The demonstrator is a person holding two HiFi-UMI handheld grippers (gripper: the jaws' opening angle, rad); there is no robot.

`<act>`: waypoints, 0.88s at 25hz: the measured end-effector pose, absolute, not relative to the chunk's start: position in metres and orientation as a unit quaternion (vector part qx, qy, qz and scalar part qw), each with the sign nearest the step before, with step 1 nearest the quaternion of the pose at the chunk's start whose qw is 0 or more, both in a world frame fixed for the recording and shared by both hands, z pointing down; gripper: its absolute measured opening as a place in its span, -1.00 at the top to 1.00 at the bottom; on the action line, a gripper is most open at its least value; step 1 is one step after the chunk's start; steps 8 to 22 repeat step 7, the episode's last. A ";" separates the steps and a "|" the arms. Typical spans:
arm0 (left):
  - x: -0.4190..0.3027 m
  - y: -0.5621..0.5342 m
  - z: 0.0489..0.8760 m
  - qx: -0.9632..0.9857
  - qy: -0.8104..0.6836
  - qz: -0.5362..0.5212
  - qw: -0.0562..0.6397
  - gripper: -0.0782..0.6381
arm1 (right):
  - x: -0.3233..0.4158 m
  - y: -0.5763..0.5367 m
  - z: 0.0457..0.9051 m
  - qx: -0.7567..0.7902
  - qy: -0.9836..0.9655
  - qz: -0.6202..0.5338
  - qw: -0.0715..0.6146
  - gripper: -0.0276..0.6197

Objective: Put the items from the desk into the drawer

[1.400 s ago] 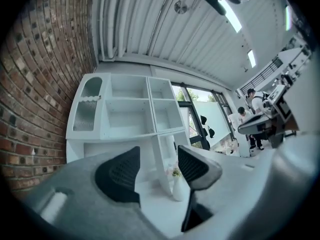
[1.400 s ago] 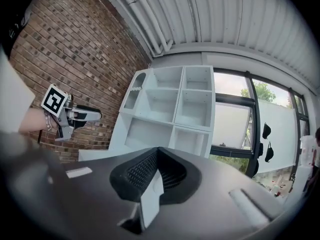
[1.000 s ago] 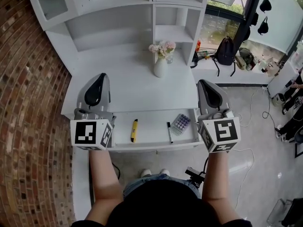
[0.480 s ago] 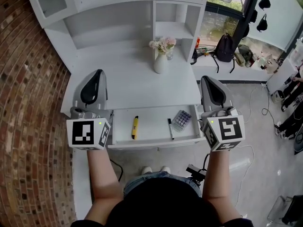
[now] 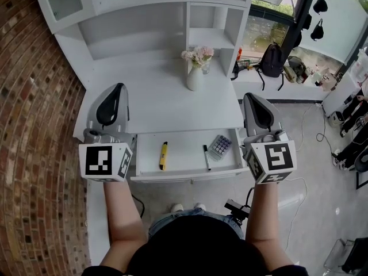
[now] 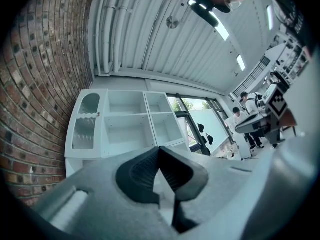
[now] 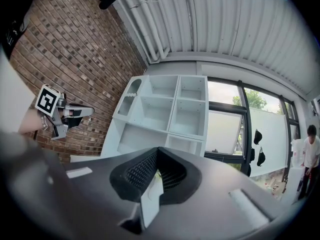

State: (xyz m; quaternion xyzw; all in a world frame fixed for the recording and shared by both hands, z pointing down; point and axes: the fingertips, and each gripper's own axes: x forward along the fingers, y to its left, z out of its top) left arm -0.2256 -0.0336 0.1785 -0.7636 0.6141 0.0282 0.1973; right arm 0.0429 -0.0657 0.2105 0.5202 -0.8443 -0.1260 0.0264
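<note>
Drawer (image 5: 184, 154) holds cutter (image 5: 163, 156), pen (image 5: 206, 157), keypad (image 5: 219, 146): three items; left gripper (image 6: 160, 149), right gripper (image 7: 158, 150) jaws closed.

The head view looks from above the person, steeply down, onto the white surface (image 5: 167, 105), the open drawer (image 5: 184, 154) at its near edge and the shelves (image 5: 138, 27) behind. The left tool (image 5: 118, 88) and right tool (image 5: 250, 96) sit close under it, one at each side. The left tool view rides on its tool, looks along the jaws and tilts up, past the shelves to the brick wall (image 6: 40, 84) and ceiling (image 6: 165, 49); the right tool shows at its right edge. The right tool view faces likewise, with the window (image 7: 225, 129) to the right and the left tool at its left edge. All three views share the shelves and brick wall.
</note>
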 end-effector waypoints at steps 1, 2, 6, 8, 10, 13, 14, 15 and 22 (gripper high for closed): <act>-0.226 -0.033 0.178 -0.764 0.613 0.030 0.196 0.78 | 0.042 -0.065 0.210 0.519 -0.845 -0.127 0.028 0.89; -0.226 -0.033 0.178 -0.765 0.613 0.030 0.195 0.78 | 0.042 -0.065 0.209 0.518 -0.845 -0.128 0.028 0.89; -0.222 -0.035 0.177 -0.767 0.610 0.029 0.197 0.78 | 0.046 -0.065 0.208 0.516 -0.845 -0.136 0.031 0.89; -0.221 -0.036 0.177 -0.768 0.609 0.029 0.198 0.78 | 0.047 -0.065 0.208 0.517 -0.844 -0.137 0.031 0.89; -0.221 -0.036 0.177 -0.768 0.609 0.029 0.198 0.78 | 0.047 -0.065 0.208 0.517 -0.844 -0.137 0.031 0.89; -0.221 -0.036 0.177 -0.768 0.609 0.029 0.198 0.78 | 0.047 -0.065 0.208 0.517 -0.844 -0.137 0.031 0.89; -0.221 -0.036 0.177 -0.768 0.609 0.029 0.198 0.78 | 0.047 -0.065 0.208 0.517 -0.844 -0.137 0.031 0.89; -0.221 -0.036 0.177 -0.768 0.609 0.029 0.198 0.78 | 0.047 -0.065 0.208 0.517 -0.844 -0.137 0.031 0.89; -0.221 -0.036 0.177 -0.768 0.609 0.029 0.198 0.78 | 0.047 -0.065 0.208 0.517 -0.844 -0.137 0.031 0.89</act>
